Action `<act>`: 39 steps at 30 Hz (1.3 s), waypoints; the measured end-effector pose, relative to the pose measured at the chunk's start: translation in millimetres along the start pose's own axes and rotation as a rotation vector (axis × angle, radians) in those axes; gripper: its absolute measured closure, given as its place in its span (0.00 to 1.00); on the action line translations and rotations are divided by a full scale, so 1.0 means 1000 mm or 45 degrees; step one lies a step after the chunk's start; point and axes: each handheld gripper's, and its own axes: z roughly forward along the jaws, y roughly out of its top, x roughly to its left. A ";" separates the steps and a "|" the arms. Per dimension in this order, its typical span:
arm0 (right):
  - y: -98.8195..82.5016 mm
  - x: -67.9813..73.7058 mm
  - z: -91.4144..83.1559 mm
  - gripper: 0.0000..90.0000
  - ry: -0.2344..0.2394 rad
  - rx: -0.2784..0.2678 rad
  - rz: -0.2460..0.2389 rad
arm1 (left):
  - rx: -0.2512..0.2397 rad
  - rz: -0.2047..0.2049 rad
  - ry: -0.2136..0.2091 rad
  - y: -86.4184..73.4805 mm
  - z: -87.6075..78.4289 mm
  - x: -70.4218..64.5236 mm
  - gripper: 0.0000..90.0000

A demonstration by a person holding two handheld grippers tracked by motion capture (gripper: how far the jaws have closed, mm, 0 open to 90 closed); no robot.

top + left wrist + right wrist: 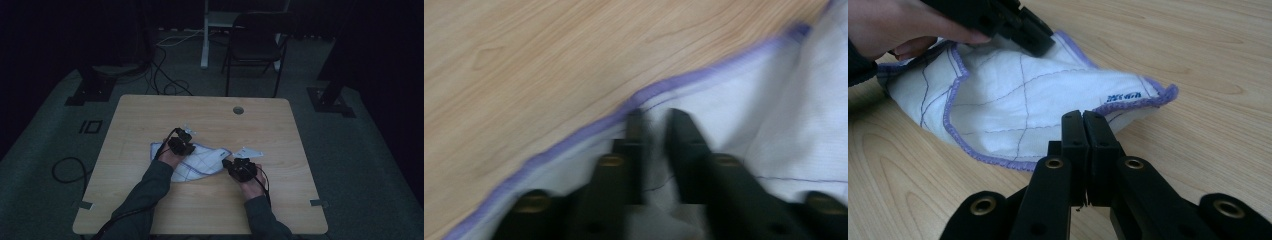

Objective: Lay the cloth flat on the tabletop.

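Both grippers on a purple-edged cloth

Right gripper fingers clamped on its near hem; left gripper fingers seemingly pinching cloth by the far border, view blurred.

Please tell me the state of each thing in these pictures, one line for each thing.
Cloth: white with purple edge, partly folded, lying on the table.
Left tool: jaws nearly together, pinching the cloth near its edge.
Right tool: jaws shut, at the near edge of the cloth; whether it grips cloth I cannot tell.
Table: wooden, flat, bearing the cloth.
Chair: upright behind the table, unoccupied.
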 end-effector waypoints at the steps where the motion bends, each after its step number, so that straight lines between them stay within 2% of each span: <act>1: 0.000 0.000 0.000 1.00 -0.001 -0.002 -0.002 | 0.003 -0.001 0.006 0.000 0.000 0.000 0.96; 3: 0.000 0.000 -0.001 1.00 -0.001 -0.009 -0.004 | 0.006 -0.013 0.004 0.000 0.000 0.003 0.97; 6: -0.001 -0.001 -0.003 1.00 -0.003 -0.014 -0.010 | 0.012 -0.032 0.031 -0.002 -0.002 0.008 0.97; 13: -0.003 -0.006 -0.006 1.00 -0.018 -0.015 0.008 | 0.000 -0.138 0.082 -0.009 -0.005 0.028 0.97; 18: -0.004 -0.016 -0.010 1.00 -0.048 -0.019 0.035 | 0.003 -0.181 0.106 -0.016 -0.009 0.039 0.97; 23: -0.006 -0.026 -0.014 1.00 -0.070 -0.017 0.054 | -0.019 -0.250 0.091 -0.024 -0.013 0.050 0.96; 26: -0.005 -0.028 -0.011 1.00 -0.082 -0.001 0.049 | -0.033 -0.246 0.109 -0.025 -0.017 0.047 0.93; 30: 0.000 -0.032 -0.012 1.00 -0.117 0.003 0.032 | -0.103 -0.221 0.100 -0.027 -0.033 0.040 0.87; 33: 0.003 -0.038 -0.013 1.00 -0.133 0.002 0.033 | -0.156 -0.182 0.097 -0.030 -0.048 0.030 0.84; 34: 0.004 -0.040 -0.013 1.00 -0.141 0.005 0.033 | -0.185 -0.181 0.087 -0.033 -0.054 0.025 0.84; 37: 0.005 -0.044 -0.013 1.00 -0.148 0.006 0.040 | -0.194 -0.156 0.066 -0.037 -0.060 0.017 0.82; 38: 0.007 -0.047 -0.013 1.00 -0.157 0.003 0.045 | -0.214 -0.135 0.021 -0.044 -0.065 0.005 0.82; 39: 0.007 -0.047 -0.013 1.00 -0.157 0.003 0.045 | -0.214 -0.135 0.021 -0.044 -0.065 0.005 0.82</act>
